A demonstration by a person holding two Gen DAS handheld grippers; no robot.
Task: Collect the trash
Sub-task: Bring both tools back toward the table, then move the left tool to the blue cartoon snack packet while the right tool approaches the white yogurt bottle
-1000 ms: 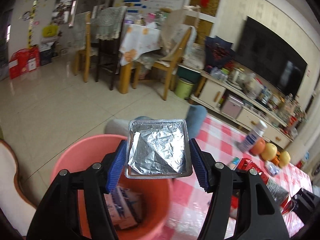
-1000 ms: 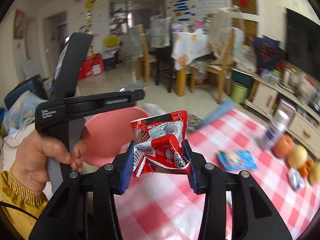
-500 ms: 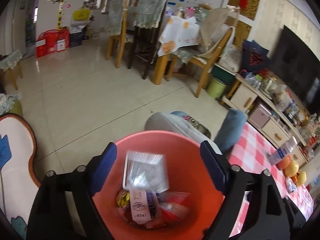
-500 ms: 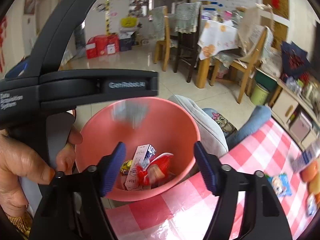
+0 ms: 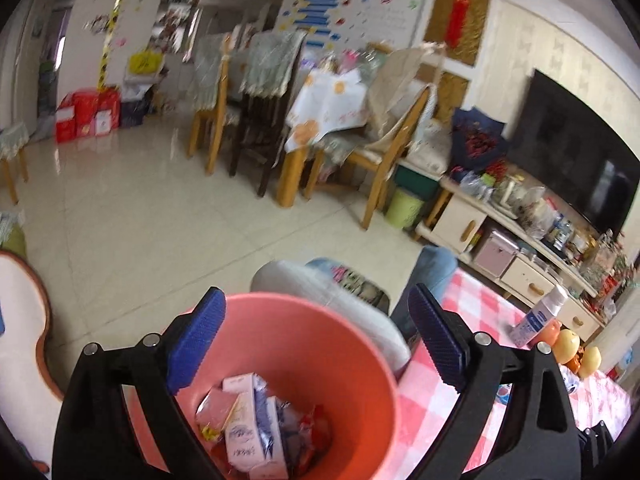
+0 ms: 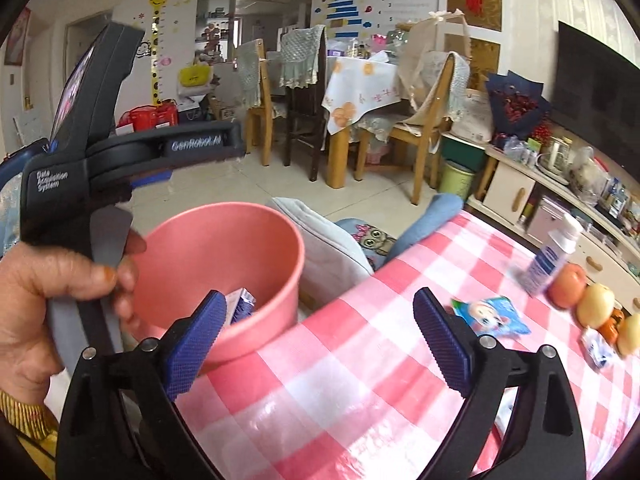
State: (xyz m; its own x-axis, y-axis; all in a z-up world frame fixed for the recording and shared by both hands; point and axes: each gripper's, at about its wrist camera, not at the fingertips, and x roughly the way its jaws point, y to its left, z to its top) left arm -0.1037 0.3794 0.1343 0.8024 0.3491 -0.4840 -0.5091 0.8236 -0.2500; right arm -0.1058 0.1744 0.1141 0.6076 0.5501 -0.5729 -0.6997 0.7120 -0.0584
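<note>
Both grippers are empty, their jaws wide and still opening. The left gripper [image 5: 314, 342] hangs over the pink trash bucket [image 5: 360, 364], where small cartons and wrappers [image 5: 256, 428] lie heaped. The right gripper [image 6: 316, 344] points across the red-checked tablecloth [image 6: 360, 380], bucket [image 6: 224, 248] beside its left finger; a blue snack packet [image 6: 490, 316] lies ahead, untouched.
</note>
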